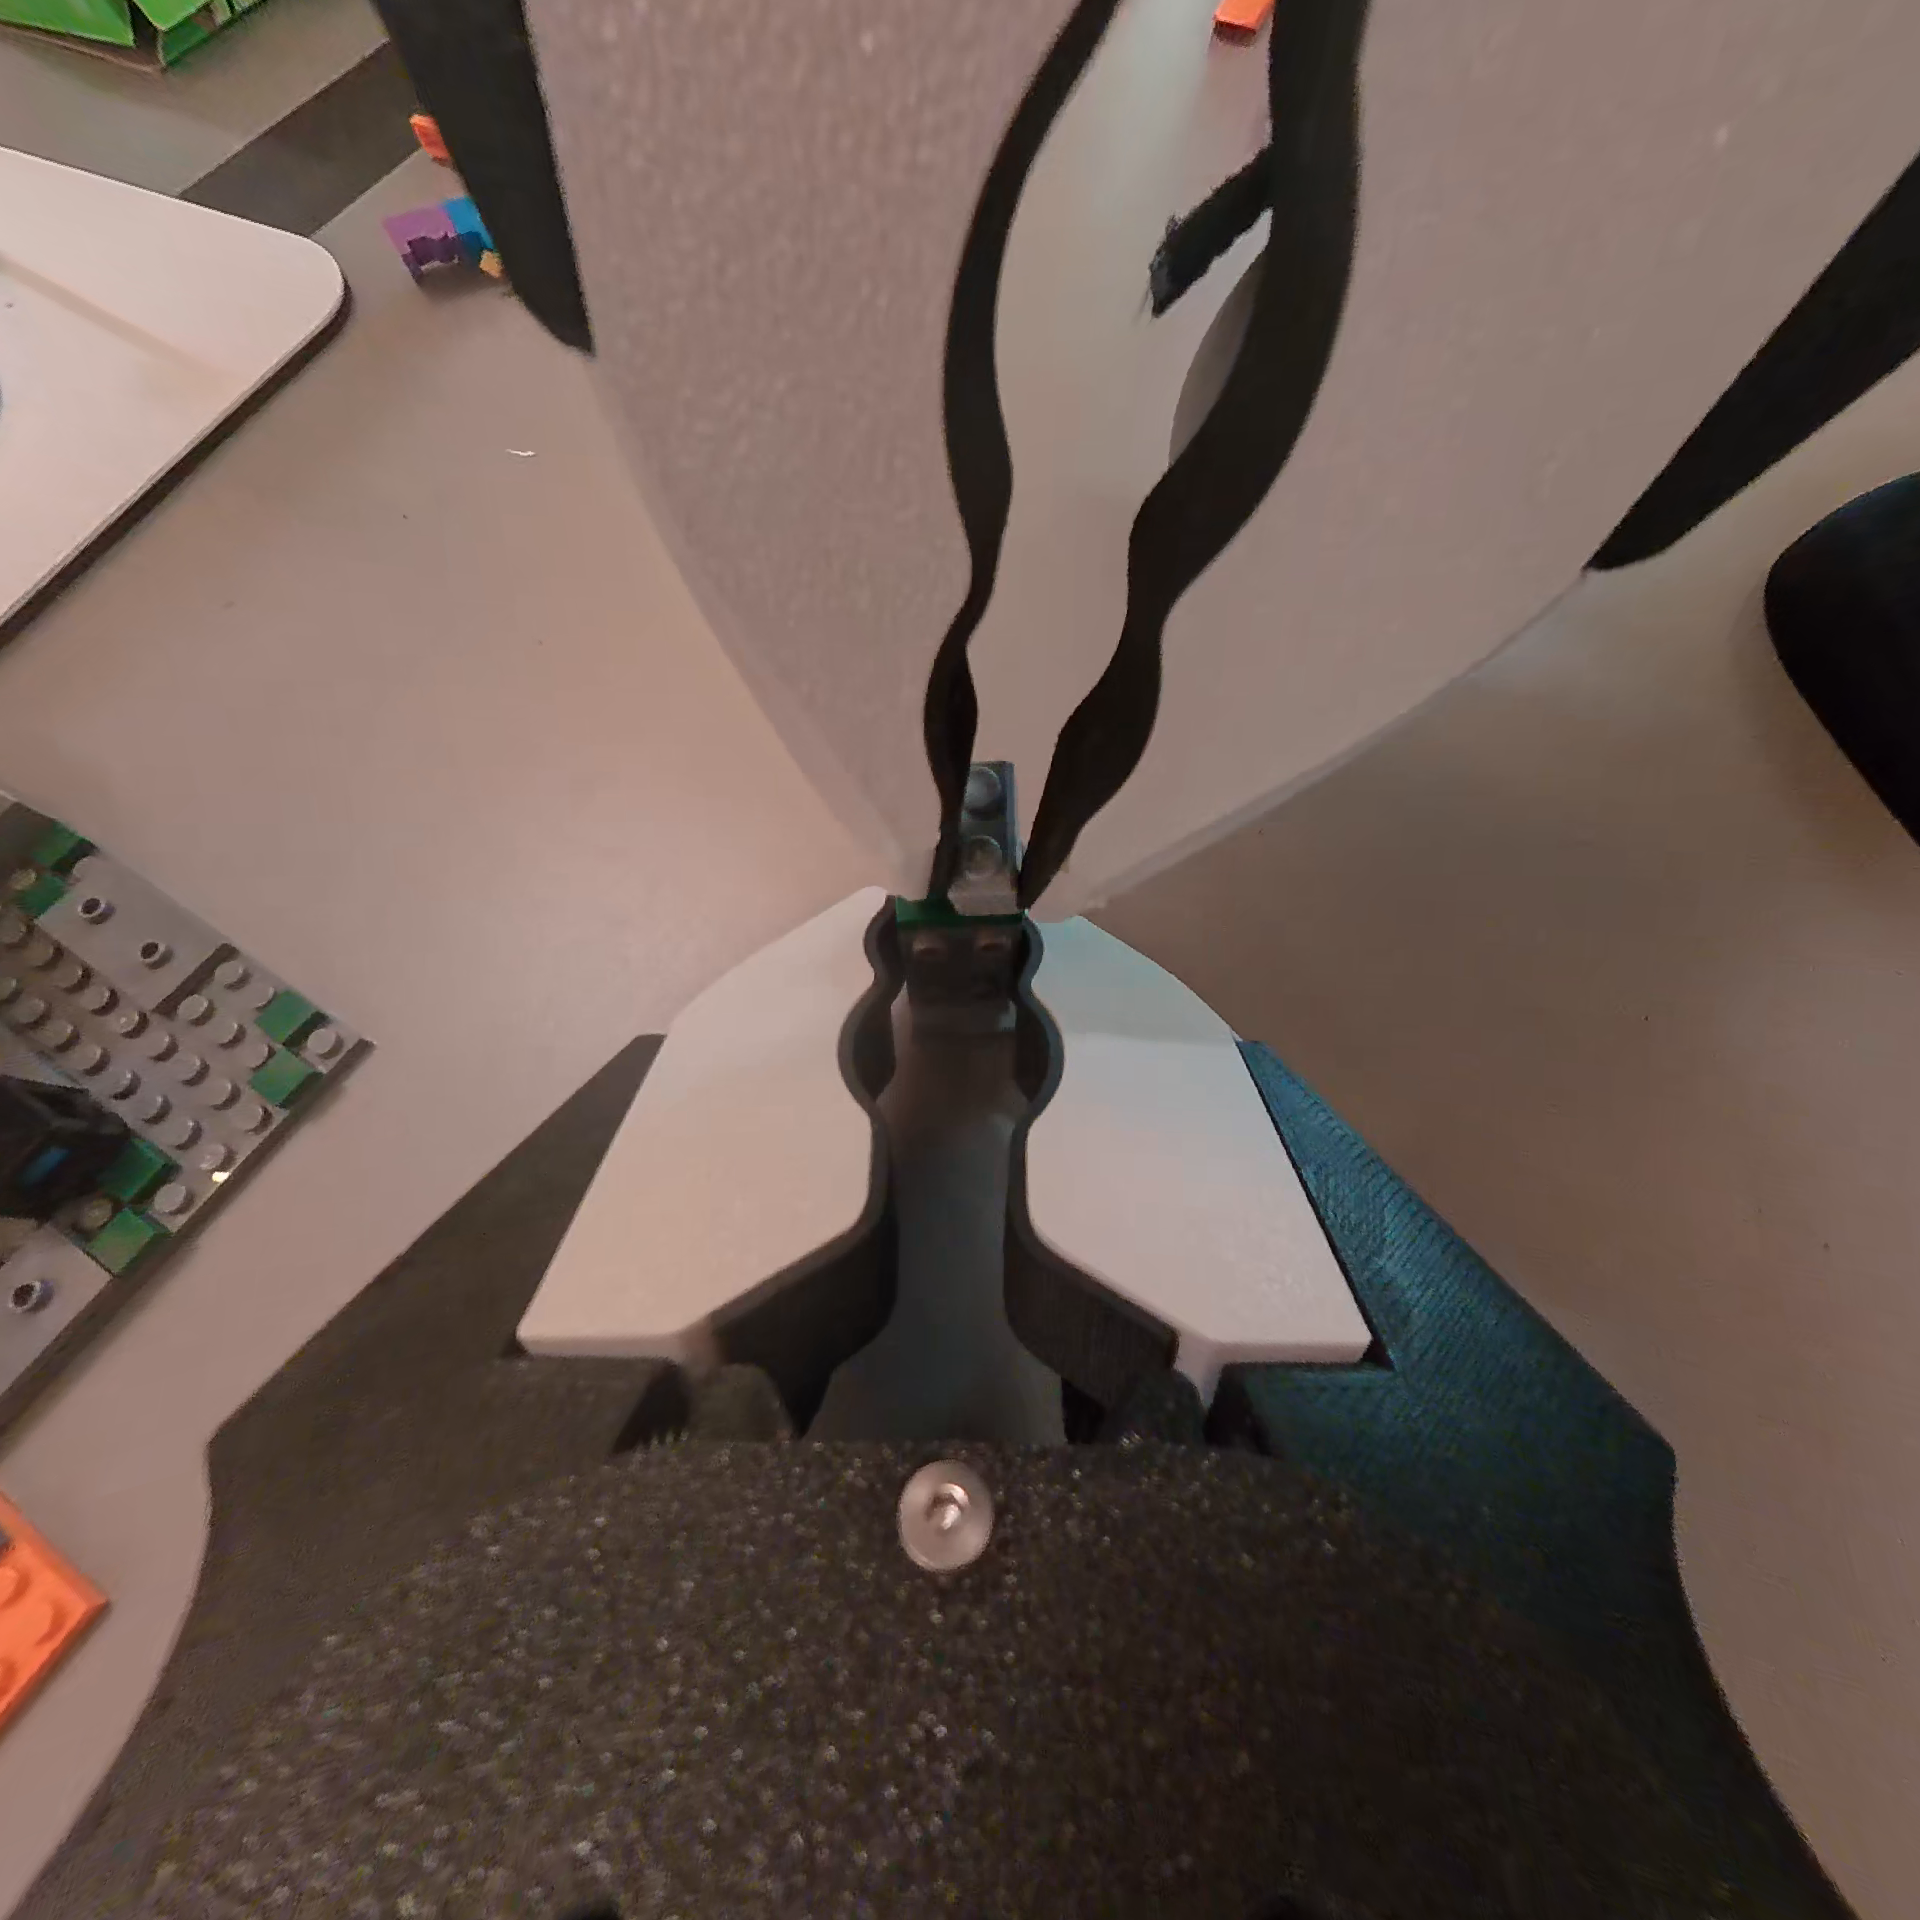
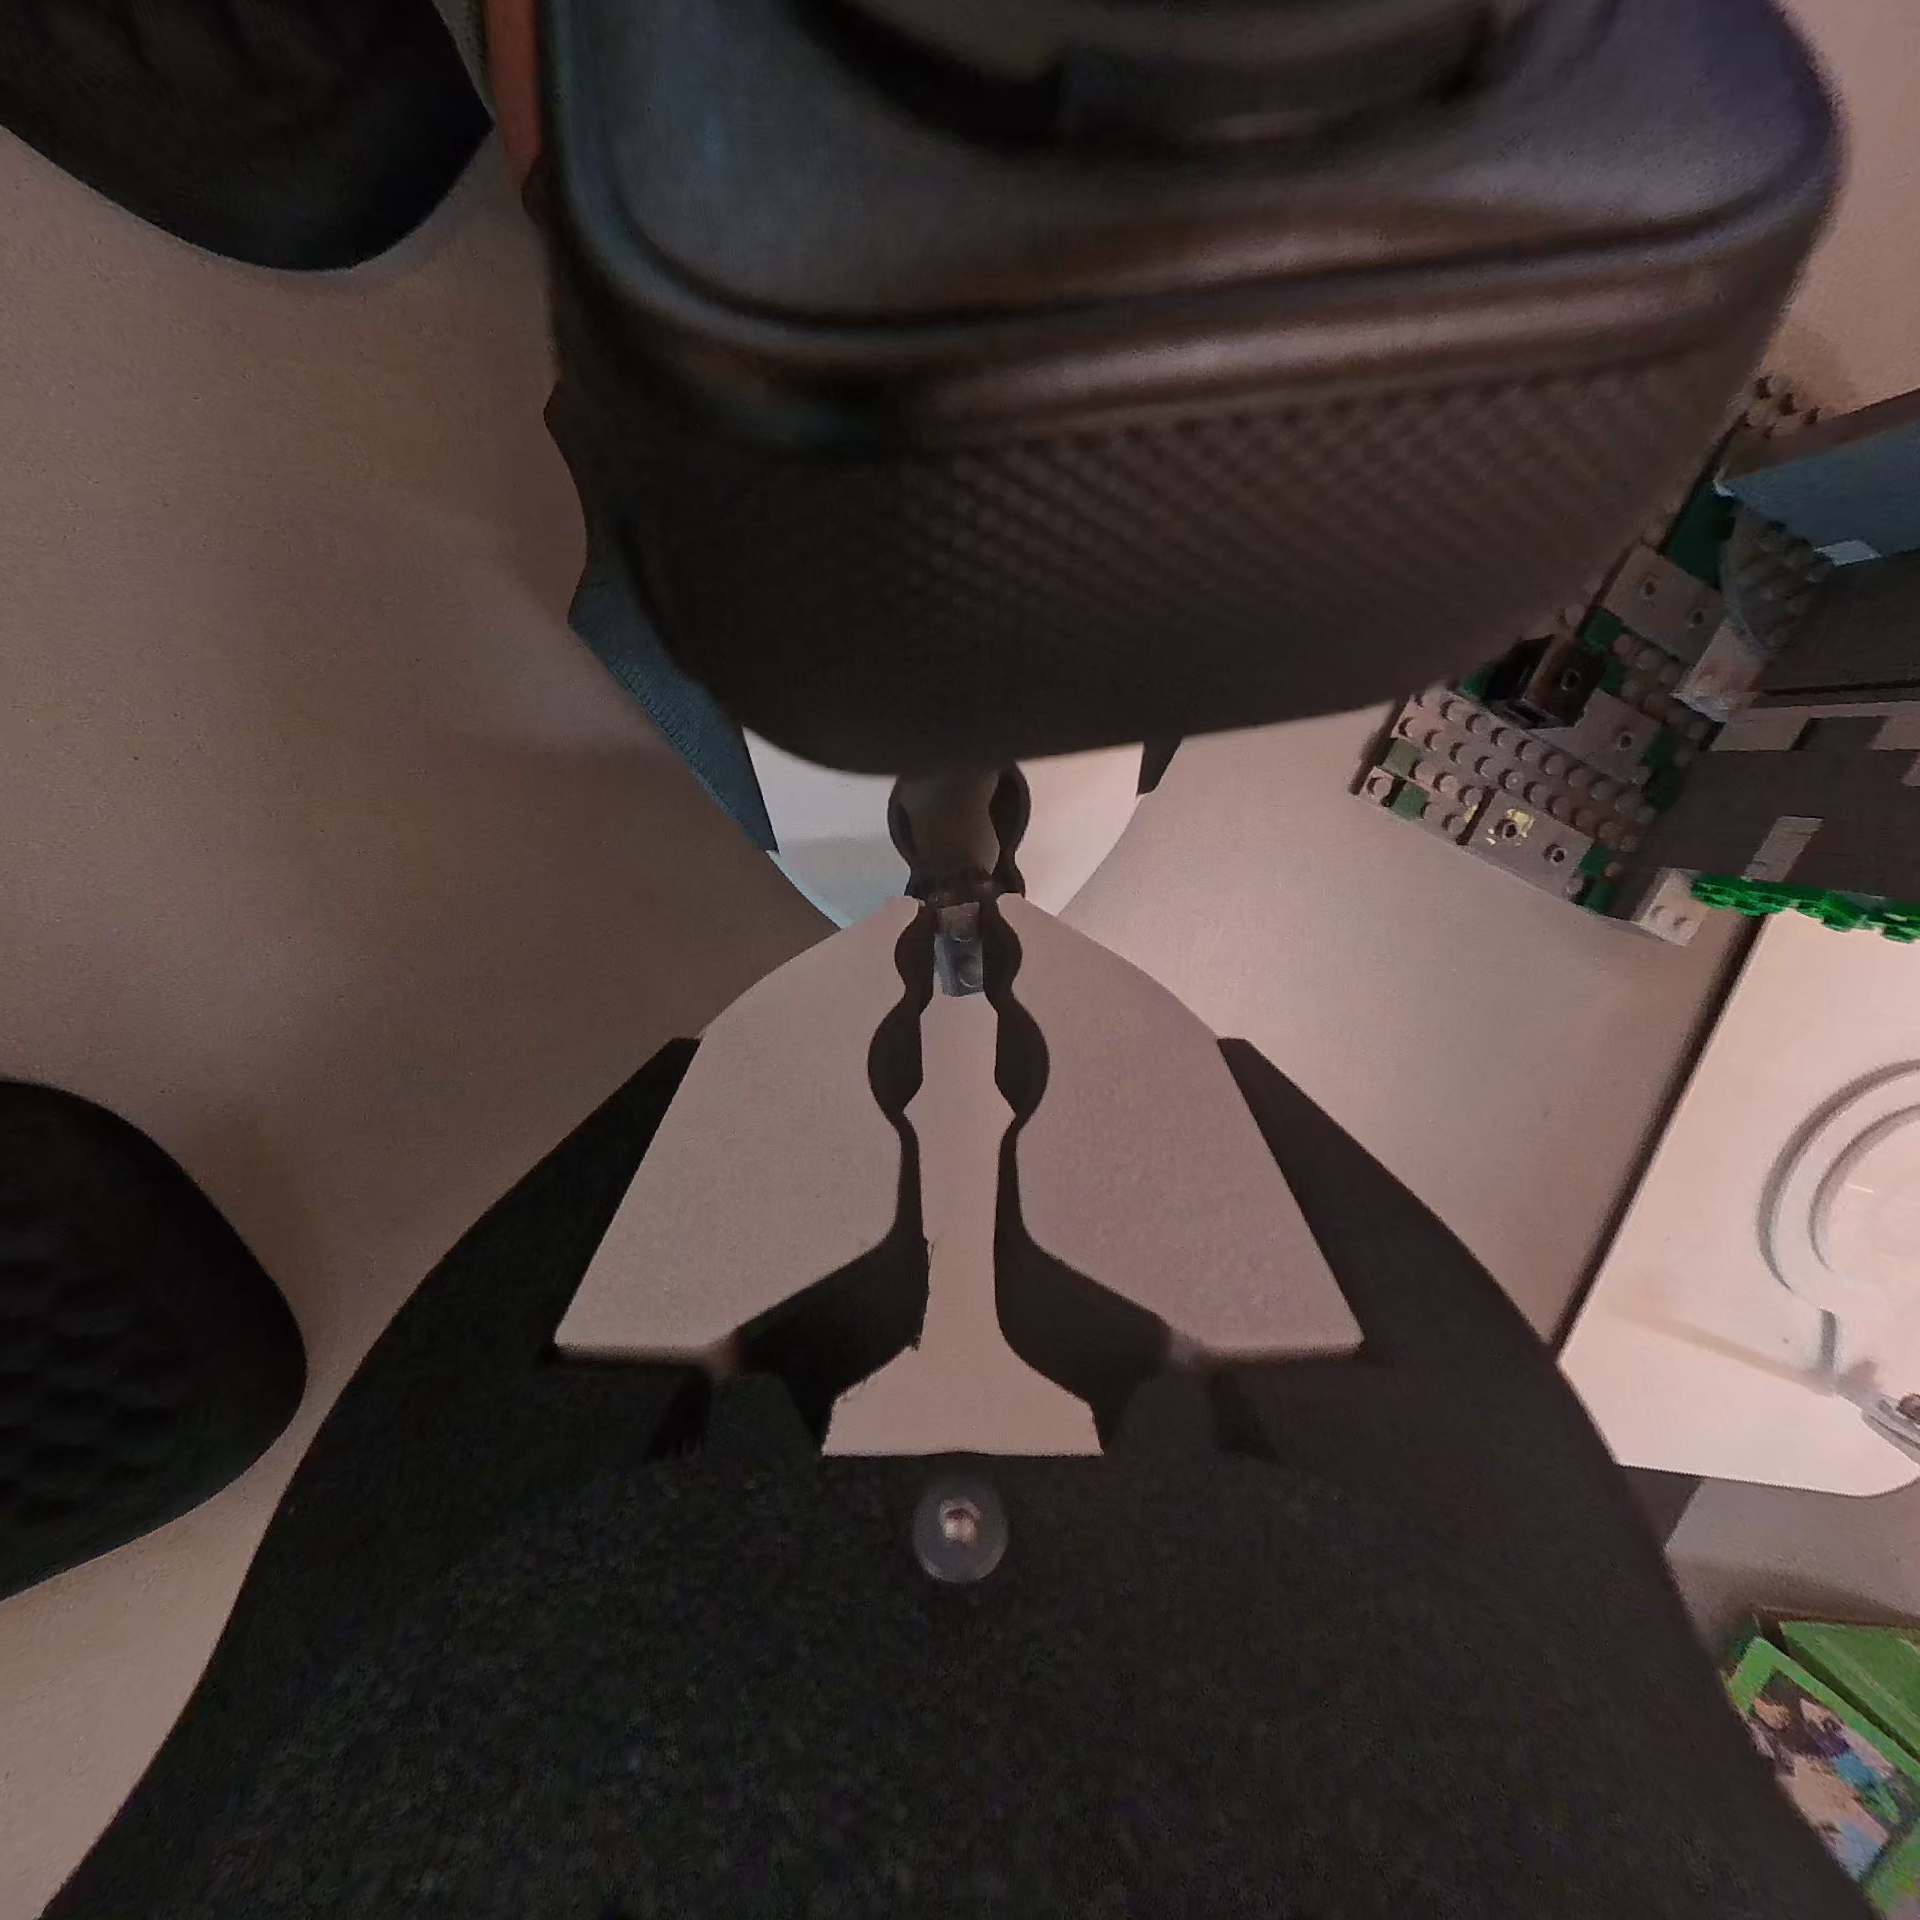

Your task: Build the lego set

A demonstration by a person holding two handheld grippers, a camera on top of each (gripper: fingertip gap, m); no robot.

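Midway, roughly: grey studded baseplate with green tiles and dark blocks (image 1: 166,1049) sits partly built on beige table (image 1: 582,727), well left of both tools. Left gripper (image 1: 961,940) pinches small dark-grey-and-green brick stack (image 1: 956,925); right gripper (image 2: 961,961) clamps small dark grey two-stud plate (image 2: 958,961), tip to tip, seemingly mating pieces mid-air. Loose orange plate (image 1: 36,1600), purple-blue block (image 1: 442,239) unplaced; much left.

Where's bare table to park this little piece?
Bare table lies between the white tray and the grey baseplate, and more to the right of the left gripper. Centre is crowded: the right gripper meets it tip to tip over the small grey piece.
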